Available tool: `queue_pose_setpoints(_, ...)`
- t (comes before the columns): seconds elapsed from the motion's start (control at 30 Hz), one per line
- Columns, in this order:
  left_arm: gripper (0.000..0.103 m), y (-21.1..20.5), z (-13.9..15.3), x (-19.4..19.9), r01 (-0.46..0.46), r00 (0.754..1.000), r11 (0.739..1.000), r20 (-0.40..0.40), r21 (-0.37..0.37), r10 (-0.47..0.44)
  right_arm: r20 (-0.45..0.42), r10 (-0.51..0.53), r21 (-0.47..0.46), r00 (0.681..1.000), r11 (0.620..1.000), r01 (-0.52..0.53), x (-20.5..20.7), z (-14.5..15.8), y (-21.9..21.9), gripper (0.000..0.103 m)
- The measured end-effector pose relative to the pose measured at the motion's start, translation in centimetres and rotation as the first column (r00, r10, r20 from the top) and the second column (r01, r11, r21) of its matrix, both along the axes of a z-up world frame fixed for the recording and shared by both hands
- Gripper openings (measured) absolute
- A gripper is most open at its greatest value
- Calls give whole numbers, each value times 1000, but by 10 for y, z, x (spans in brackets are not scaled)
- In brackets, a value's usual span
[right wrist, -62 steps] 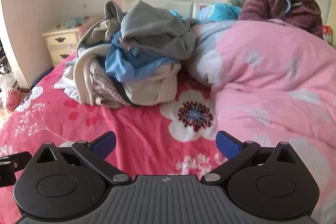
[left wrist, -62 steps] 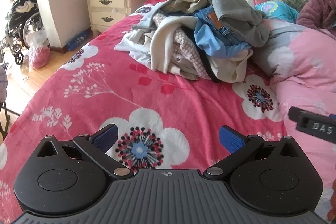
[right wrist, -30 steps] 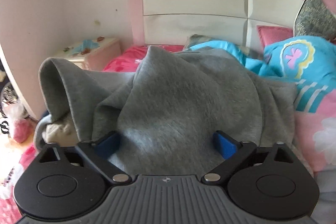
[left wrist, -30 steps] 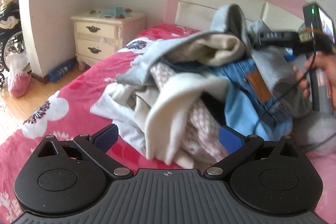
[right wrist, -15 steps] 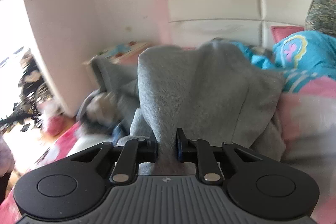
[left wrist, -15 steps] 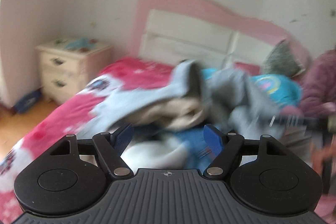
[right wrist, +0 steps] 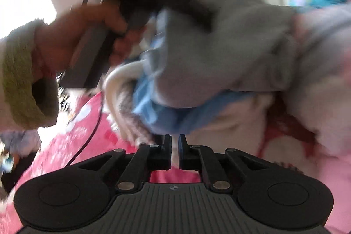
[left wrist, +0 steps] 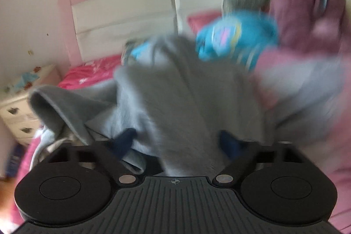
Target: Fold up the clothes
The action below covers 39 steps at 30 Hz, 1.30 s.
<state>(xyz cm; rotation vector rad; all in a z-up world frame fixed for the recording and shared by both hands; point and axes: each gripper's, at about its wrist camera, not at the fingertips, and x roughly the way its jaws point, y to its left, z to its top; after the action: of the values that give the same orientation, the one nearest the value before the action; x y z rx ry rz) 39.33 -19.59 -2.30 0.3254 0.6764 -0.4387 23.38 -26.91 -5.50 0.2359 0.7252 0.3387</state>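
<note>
Grey sweatshirt being drawn off the heap

Grey sweatshirt lies on top of the clothes pile on the pink floral bedspread, so you take it first. Your left gripper has just been closing, its jaws about half apart with grey fabric bunched between them; blur hides whether the pads press it. Your right gripper has just been closing and is nearly shut, but I cannot tell whether it holds cloth. Two grips would let you spread the garment.
</note>
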Motion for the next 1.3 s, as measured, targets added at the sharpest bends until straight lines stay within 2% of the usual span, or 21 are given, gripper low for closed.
queue_pose_setpoints(0.03, 53, -2, -6, 3, -21, 1000, 1000, -13, 7, 21, 10, -29, -1, 1000, 1000, 29, -4, 2, -11, 14)
queue_pose_setpoints(0.07, 38, -4, -12, 7, -43, 999, 999, -26, 15, 43, 20, -57, -1, 998, 998, 57, -7, 4, -21, 17)
queue_pose_setpoints(0.1, 19, -3, -13, 7, -63, 997, 998, -41, -7, 62, 30, -83, 1, 996, 997, 83, -8, 6, -31, 21)
queue_pose_setpoints(0.17, 11, 4, -6, 0, -85, 995, 994, -48, -69, 82, 51, -125, -2, 991, 992, 125, -9, 11, -51, 21)
queue_pose_setpoints(0.33, 7, 23, 20, -44, -108, 994, 983, -5, -146, 108, 133, -188, 14, 973, 982, 187, -7, 24, -83, 21)
queue_pose_setpoints(0.4, 7, 42, 27, -67, -134, 991, 976, -14, -172, 134, 161, -222, 38, 962, 975, 219, -5, 29, -89, 27)
queue_pose_setpoints(0.47, 7, 64, 33, -90, -171, 985, 967, -29, -190, 169, 179, -245, 80, 953, 969, 234, -3, 33, -92, 41)
queue_pose_setpoints(0.53, 7, 88, 33, -113, -221, 975, 952, -78, -210, 209, 174, -241, 121, 955, 968, 222, 3, 34, -91, 46)
queue_pose_setpoints(0.67, 7, 124, 15, -147, -341, 933, 922, -188, -183, 308, 120, -187, 187, 975, 969, 163, 21, 19, -83, 60)
queue_pose_setpoints(0.77, 7, 140, -5, -155, -413, 899, 895, -234, -172, 370, 30, -149, 223, 988, 965, 138, 31, -2, -79, 67)
queue_pose_setpoints(0.83, 7, 149, -12, -154, -430, 891, 886, -241, -175, 384, -50, -140, 262, 989, 954, 148, 37, -21, -78, 70)
queue_pose_setpoints(0.9, 7, 150, -19, -148, -423, 895, 890, -234, -171, 381, -130, -151, 310, 980, 932, 185, 35, -36, -79, 72)
queue_pose_setpoints(1.03, 8, 154, -34, -137, -411, 899, 899, -231, -152, 372, -232, -190, 425, 954, 862, 275, 42, -71, -78, 72)
queue_pose_setpoints(1.1, 9, 158, -41, -135, -397, 904, 907, -228, -137, 361, -225, -200, 425, 953, 860, 281, 45, -80, -73, 71)
queue_pose_setpoints(1.17, 12, 159, -48, -132, -373, 913, 921, -221, -115, 342, -201, -189, 432, 961, 864, 260, 45, -81, -70, 51)
queue_pose_setpoints(1.2, 16, 160, -50, -134, -361, 917, 927, -221, -102, 332, -187, -181, 425, 966, 871, 245, 42, -77, -68, 49)
queue_pose_setpoints(1.3, 22, 164, -49, -147, -324, 928, 943, -219, -77, 301, -116, -177, 383, 977, 900, 208, 22, -62, -67, 14)
